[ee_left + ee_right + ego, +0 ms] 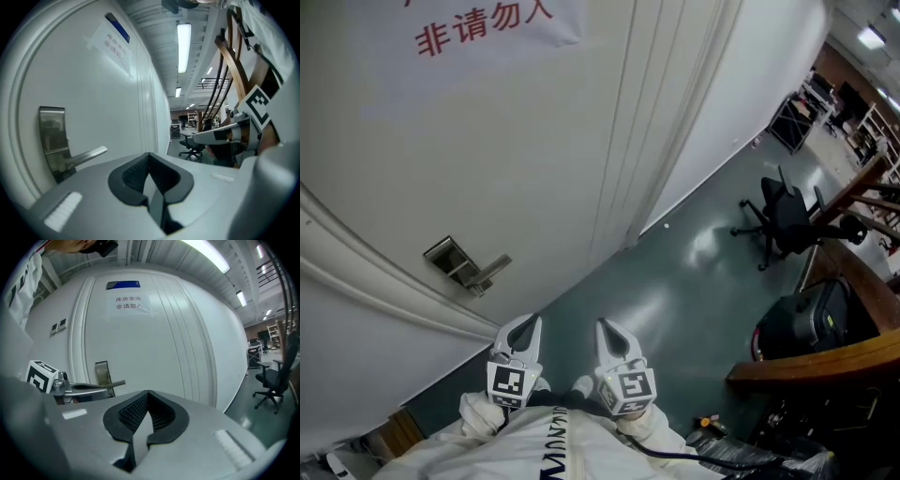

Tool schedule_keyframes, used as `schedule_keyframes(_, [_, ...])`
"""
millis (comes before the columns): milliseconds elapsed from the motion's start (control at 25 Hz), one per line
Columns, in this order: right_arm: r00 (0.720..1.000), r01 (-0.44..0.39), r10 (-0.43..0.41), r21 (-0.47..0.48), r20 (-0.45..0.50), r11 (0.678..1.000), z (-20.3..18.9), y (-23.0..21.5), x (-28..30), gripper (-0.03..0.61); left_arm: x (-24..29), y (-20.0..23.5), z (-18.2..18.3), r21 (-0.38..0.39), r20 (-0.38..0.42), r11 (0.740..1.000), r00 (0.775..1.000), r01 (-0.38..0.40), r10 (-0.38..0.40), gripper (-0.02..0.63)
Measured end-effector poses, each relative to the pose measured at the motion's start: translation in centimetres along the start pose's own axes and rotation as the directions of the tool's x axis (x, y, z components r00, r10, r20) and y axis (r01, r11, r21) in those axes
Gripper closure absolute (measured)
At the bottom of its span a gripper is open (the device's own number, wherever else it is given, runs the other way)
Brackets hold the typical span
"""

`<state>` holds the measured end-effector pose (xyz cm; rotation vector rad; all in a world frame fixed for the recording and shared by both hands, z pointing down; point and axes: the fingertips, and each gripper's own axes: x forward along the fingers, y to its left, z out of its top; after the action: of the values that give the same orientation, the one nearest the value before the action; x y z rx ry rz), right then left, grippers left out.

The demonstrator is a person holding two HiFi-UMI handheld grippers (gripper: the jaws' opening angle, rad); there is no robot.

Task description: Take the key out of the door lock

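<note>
Brushed metal door handle (491,268), matt white door (525,159); glossy green floor (675,300)

door side: door (544,159) walls off the left; handle (490,270) juts from lock plate (448,258).
approach: open air from left gripper (528,326) and right gripper (606,328) to the handle.
middle: bare floor (666,281), passable.
right: office chair (783,217), wooden counter (825,361) block.
</note>
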<state>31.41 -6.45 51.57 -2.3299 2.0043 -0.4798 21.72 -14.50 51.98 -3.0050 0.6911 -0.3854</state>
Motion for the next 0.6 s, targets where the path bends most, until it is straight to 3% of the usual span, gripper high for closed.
schedule_keyframes(200, [0.991, -0.13, 0.128, -0.05, -0.036, 0.99, 0.3, 4.9, 4.7, 0.577, -3.4, 6.2, -1.1, -0.05, -0.001, 0.986, 0.987, -0.161, 0.161, 0.614])
schedule_keyframes(400, [0.966, -0.254, 0.247, -0.1, -0.072, 0.962, -0.3, 12.3, 6.9, 0.578, -9.4, 11.6, -2.6, -0.1, 0.006, 0.949, 0.954, -0.298, 0.3, 0.614])
schedule_keyframes(600, [0.944, -0.326, 0.316, -0.129, -0.095, 0.936, -0.8, 17.3, 8.4, 0.577, -14.5, 15.1, -4.0, -0.129, 0.006, 0.908, 0.915, -0.399, 0.403, 0.614])
